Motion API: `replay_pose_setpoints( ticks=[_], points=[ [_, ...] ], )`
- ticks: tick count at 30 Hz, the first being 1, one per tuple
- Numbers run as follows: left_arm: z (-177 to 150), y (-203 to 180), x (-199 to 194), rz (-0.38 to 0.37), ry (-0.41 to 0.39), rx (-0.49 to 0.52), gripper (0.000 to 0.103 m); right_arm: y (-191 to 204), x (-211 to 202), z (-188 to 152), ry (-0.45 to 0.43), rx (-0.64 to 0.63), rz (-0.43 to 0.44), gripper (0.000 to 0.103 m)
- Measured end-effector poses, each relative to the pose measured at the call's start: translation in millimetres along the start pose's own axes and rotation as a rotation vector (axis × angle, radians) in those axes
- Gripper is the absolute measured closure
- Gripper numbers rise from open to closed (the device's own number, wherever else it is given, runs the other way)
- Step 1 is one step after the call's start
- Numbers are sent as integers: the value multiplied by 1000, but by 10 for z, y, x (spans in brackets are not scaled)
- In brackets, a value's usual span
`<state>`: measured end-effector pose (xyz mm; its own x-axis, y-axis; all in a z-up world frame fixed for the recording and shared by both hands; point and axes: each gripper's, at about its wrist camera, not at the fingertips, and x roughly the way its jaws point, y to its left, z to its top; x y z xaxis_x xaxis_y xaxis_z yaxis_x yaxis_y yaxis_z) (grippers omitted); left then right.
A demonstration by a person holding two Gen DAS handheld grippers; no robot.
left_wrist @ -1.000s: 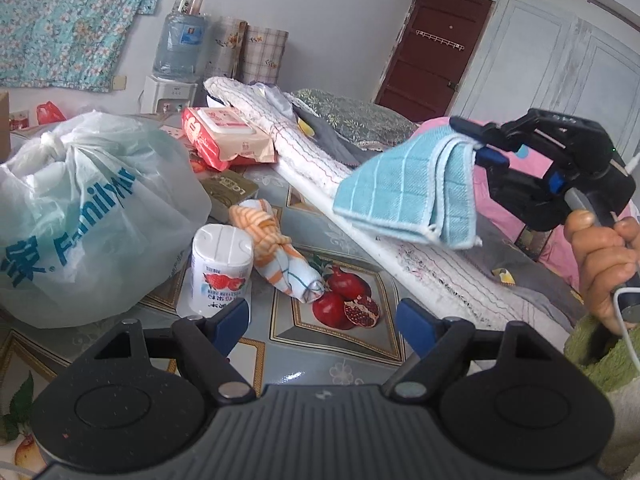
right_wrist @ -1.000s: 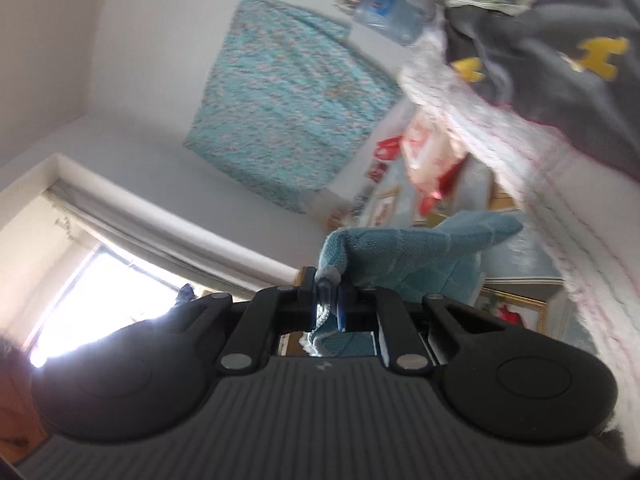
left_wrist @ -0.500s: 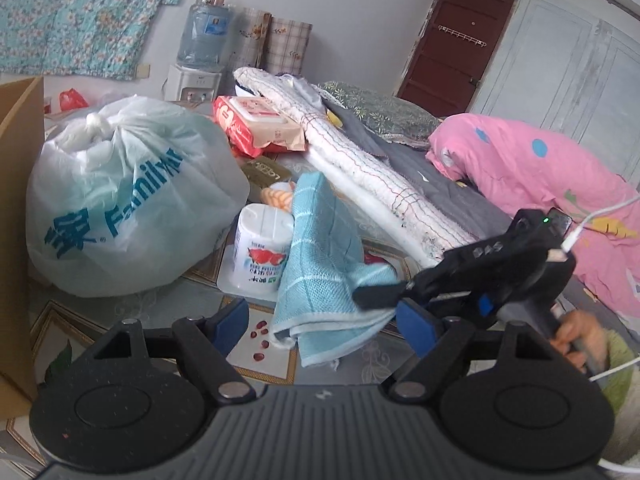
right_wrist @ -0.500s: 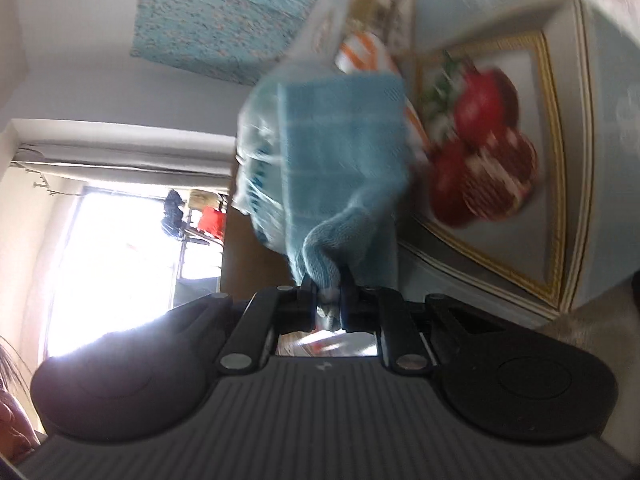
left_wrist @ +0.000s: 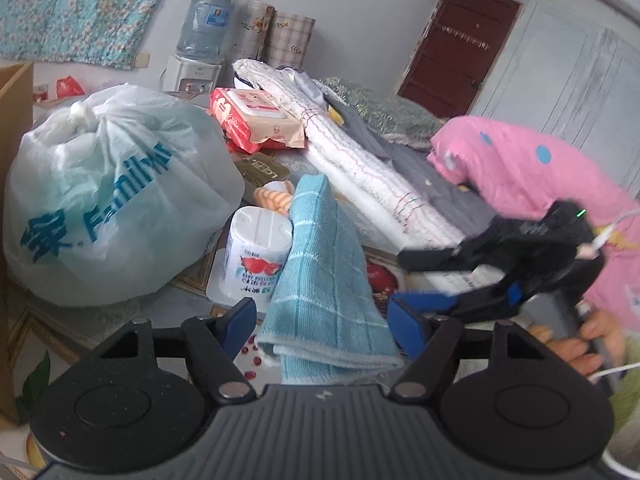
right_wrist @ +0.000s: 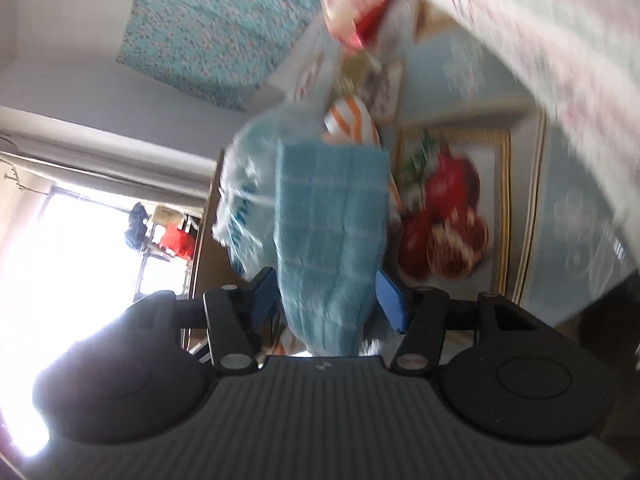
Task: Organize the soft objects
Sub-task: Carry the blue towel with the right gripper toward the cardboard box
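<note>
A folded light-blue towel (left_wrist: pixel 324 280) stands draped on the table, leaning against a tissue roll (left_wrist: pixel 256 256) and an orange striped cloth (left_wrist: pixel 276 196). My left gripper (left_wrist: pixel 322 322) has the towel's lower end between its blue pads; the jaws are closing, and the pads sit right at the towel's edges without squeezing it. My right gripper (left_wrist: pixel 416 280), held by a hand at the right, points at the towel from that side. In the right wrist view the towel (right_wrist: pixel 332 220) is blurred between that gripper's (right_wrist: pixel 326 300) opening jaws, and the pads are off it.
A big white plastic bag (left_wrist: pixel 112 208) fills the left, with a cardboard box (left_wrist: pixel 12 120) at the edge. A wet-wipes pack (left_wrist: pixel 256 116), a rolled white quilt (left_wrist: pixel 360 168) and a pink blanket (left_wrist: pixel 532 176) lie behind and right. The tabletop shows a pomegranate print (right_wrist: pixel 444 216).
The right gripper carried the towel down from above the quilt to the table in front of the left gripper, then opened off it. The towel now stands between the left fingers.
</note>
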<state>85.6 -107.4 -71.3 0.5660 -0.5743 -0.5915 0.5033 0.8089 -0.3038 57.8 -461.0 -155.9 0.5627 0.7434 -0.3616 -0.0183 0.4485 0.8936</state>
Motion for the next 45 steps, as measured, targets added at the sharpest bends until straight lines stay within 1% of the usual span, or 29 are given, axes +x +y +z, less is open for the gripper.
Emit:
replay_pose_setpoints(
  ticks=[3, 8, 9, 10, 11, 12, 14, 16, 18, 22, 24, 26, 28, 31, 36, 39, 41, 44, 45],
  points=[
    [34, -80, 149, 38, 13, 45, 31, 116, 78, 100, -26, -34, -3, 48],
    [69, -155, 384, 61, 49, 82, 33, 39, 284, 115, -10, -27, -13, 48],
    [70, -166, 441, 71, 68, 84, 39, 13, 348, 107, -5, -19, -14, 48],
    [64, -170, 483, 74, 78, 85, 43, -19, 405, 85, 0, -8, -9, 48],
    [54, -170, 511, 76, 86, 87, 50, -48, 440, 79, 5, 4, -2, 48],
    [43, -182, 544, 83, 96, 94, 61, -65, 478, 70, 7, 13, 1, 48],
    [31, -199, 575, 97, 104, 109, 77, -91, 516, 55, 11, 25, 3, 48],
    [30, -194, 554, 94, 98, 105, 84, -105, 488, 28, 7, 39, 16, 48],
    [41, -200, 494, 71, 83, 99, 87, -93, 445, 10, 1, 42, 29, 48],
    [70, -282, 273, 24, 43, 99, 88, 55, 322, -48, -4, 19, 66, 47],
    [91, -328, 101, 14, 8, 106, 88, 218, 267, -74, -2, -14, 86, 48],
    [130, -357, -103, 24, -40, 115, 88, 447, 242, -77, 1, -68, 110, 47],
    [184, -341, -366, 53, -100, 119, 88, 705, 263, -65, 9, -131, 145, 47],
    [292, -257, -714, 110, -166, 103, 88, 1153, 464, -31, 47, -241, 202, 47],
    [506, 65, -1250, 260, -241, 64, 87, 1870, 1121, 29, 157, -358, 284, 47],
    [629, 307, -1502, 367, -255, 38, 87, 2293, 1662, 34, 246, -392, 342, 47],
    [712, 458, -1613, 450, -250, 29, 87, 2519, 2029, 28, 300, -400, 361, 46],
    [852, 709, -1691, 573, -222, 24, 87, 2777, 2551, 54, 360, -386, 364, 47],
    [902, 809, -1696, 612, -202, 16, 87, 2820, 2680, 77, 361, -385, 356, 47]
  ],
)
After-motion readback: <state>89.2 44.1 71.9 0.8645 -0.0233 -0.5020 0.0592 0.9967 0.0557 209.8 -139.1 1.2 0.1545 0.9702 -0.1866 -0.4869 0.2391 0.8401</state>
